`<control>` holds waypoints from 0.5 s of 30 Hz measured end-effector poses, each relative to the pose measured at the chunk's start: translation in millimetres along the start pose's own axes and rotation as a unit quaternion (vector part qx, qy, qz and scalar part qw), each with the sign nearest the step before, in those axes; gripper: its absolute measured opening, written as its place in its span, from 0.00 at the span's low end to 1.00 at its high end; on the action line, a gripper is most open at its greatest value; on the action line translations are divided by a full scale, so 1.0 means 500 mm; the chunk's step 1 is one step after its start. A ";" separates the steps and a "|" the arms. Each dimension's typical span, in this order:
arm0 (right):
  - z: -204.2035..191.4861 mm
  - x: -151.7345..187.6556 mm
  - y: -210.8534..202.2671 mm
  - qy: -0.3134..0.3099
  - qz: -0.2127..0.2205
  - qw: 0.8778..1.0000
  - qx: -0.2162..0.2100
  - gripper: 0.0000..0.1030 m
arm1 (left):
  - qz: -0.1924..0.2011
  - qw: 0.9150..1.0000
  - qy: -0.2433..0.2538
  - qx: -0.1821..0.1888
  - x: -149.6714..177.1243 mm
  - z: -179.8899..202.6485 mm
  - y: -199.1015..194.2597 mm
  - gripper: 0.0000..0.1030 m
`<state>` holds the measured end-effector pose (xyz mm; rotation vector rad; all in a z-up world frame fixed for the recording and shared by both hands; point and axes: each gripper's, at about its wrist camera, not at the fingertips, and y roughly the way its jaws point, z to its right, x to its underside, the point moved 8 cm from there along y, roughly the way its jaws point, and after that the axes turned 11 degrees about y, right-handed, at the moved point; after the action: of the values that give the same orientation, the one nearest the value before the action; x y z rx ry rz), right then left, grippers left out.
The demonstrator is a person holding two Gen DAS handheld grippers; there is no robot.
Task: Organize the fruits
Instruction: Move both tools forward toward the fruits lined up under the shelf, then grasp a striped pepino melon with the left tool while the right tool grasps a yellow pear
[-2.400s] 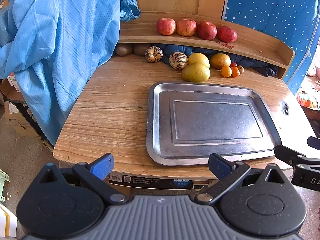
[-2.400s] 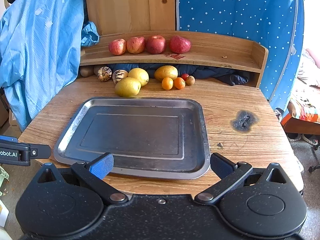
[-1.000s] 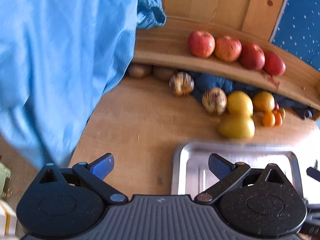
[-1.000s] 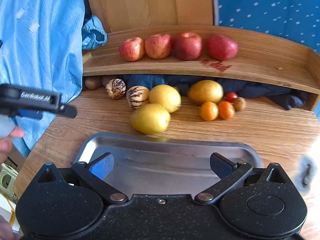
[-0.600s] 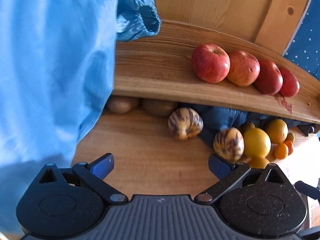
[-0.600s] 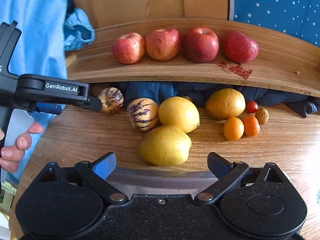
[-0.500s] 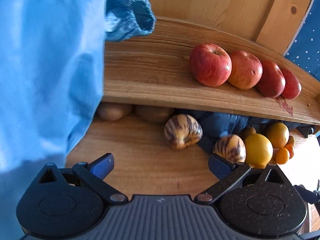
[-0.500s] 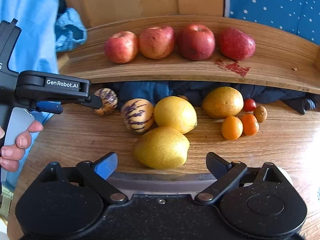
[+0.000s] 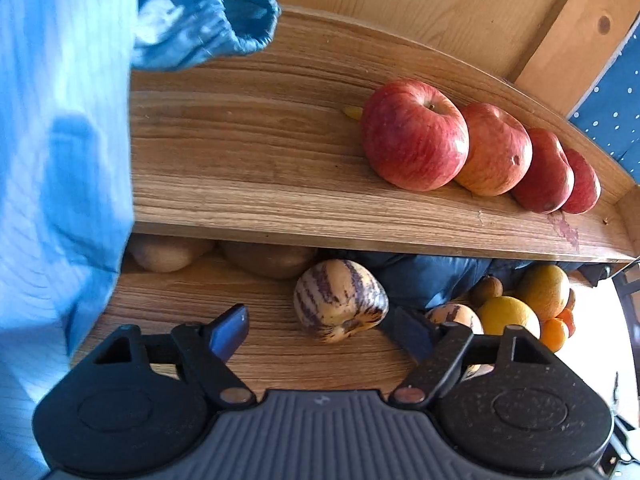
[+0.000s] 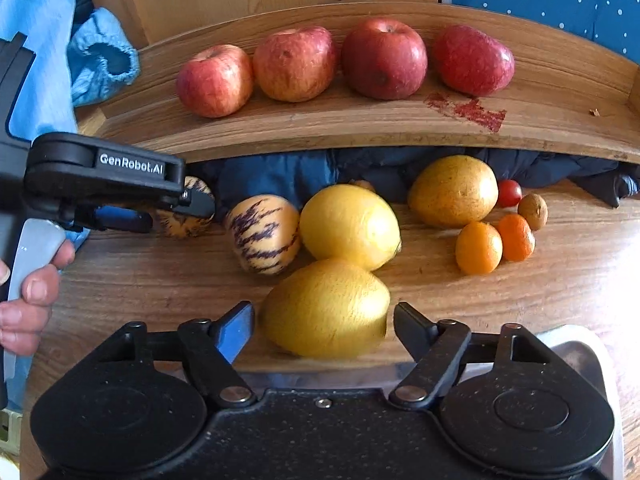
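My left gripper (image 9: pixel 320 330) is open, its fingers on either side of a striped cream-and-purple melon (image 9: pixel 338 300) on the wooden table; it is not closed on it. That melon shows in the right wrist view (image 10: pixel 184 210) partly behind the left gripper (image 10: pixel 176 204). My right gripper (image 10: pixel 324 330) is open around the near yellow citrus (image 10: pixel 326 308), not clamped. Behind it lie a second striped melon (image 10: pixel 262 234), a lemon (image 10: pixel 350 226), a yellow-orange fruit (image 10: pixel 452 190), two small oranges (image 10: pixel 478 248) and a cherry tomato (image 10: pixel 509 193). Several red apples (image 10: pixel 294 64) sit on the upper shelf.
The metal tray's rim (image 10: pixel 576 344) lies just under my right gripper. A blue garment (image 9: pixel 60 140) hangs at the left by the shelf (image 9: pixel 260 168). Two brown fruits (image 9: pixel 268 258) sit under the shelf. Dark blue cloth (image 10: pixel 280 172) fills the space below the shelf.
Both grippers moved forward from the tray to the fruit row. The left one came up to the leftmost striped melon; the right one came up to the near yellow citrus.
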<state>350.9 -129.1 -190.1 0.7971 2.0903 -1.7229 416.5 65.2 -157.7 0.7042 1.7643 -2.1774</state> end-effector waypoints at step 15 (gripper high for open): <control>0.001 0.003 0.025 0.010 -0.004 1.000 -0.009 0.73 | -0.016 1.000 0.010 0.020 -0.005 0.038 0.069 0.57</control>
<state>357.4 -127.5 -201.0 0.8050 2.1217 -1.7057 431.3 38.3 -182.8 0.7139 1.7573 -2.2399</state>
